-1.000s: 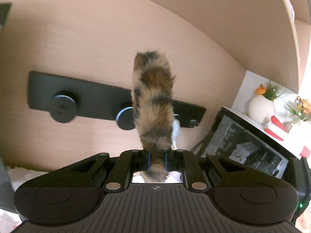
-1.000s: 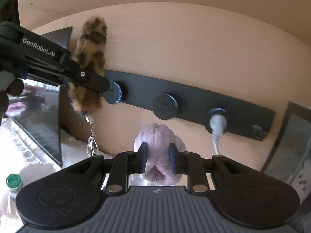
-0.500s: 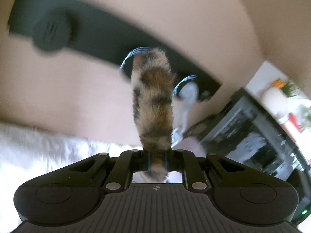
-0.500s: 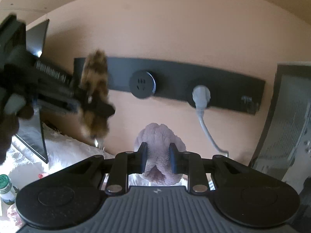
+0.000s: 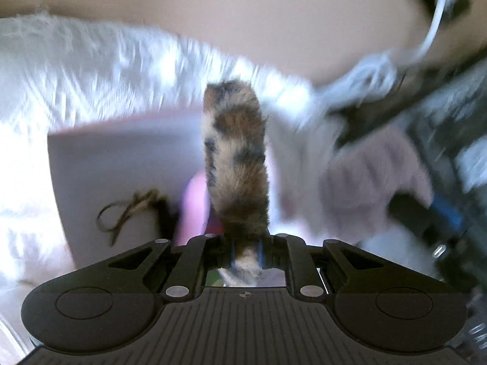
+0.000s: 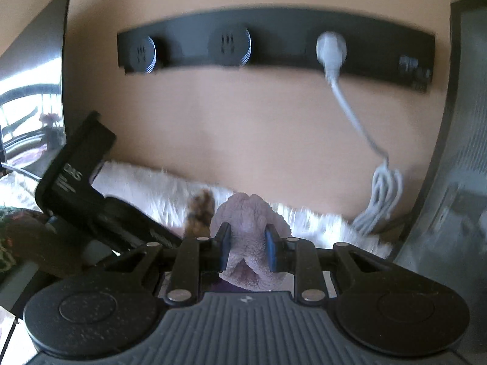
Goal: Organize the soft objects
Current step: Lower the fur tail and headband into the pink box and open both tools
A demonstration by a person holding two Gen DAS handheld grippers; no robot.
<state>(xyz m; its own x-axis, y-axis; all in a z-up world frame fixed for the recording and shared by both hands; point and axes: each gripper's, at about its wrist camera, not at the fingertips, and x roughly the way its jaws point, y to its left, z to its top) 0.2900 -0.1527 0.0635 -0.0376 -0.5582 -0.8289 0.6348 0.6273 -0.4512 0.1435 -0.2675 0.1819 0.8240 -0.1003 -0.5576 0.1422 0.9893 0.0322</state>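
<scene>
The leopard-print fur tail is pinched near its base by the left gripper, jaws nearly closed on it, the rest sticking out ahead over a pale box that already holds something pink and a dark corded bit. A mauve plush toy is clamped in the right gripper, just right of the tail's tip, above the white fluffy rug.

Risks, as judged from here — the left view is heavily smeared, so the tail could be released past the box's edge. The two grippers sit close together and could be knocked. A white cable bundle hangs ahead-right of the plush, where snagging seems possible.
</scene>
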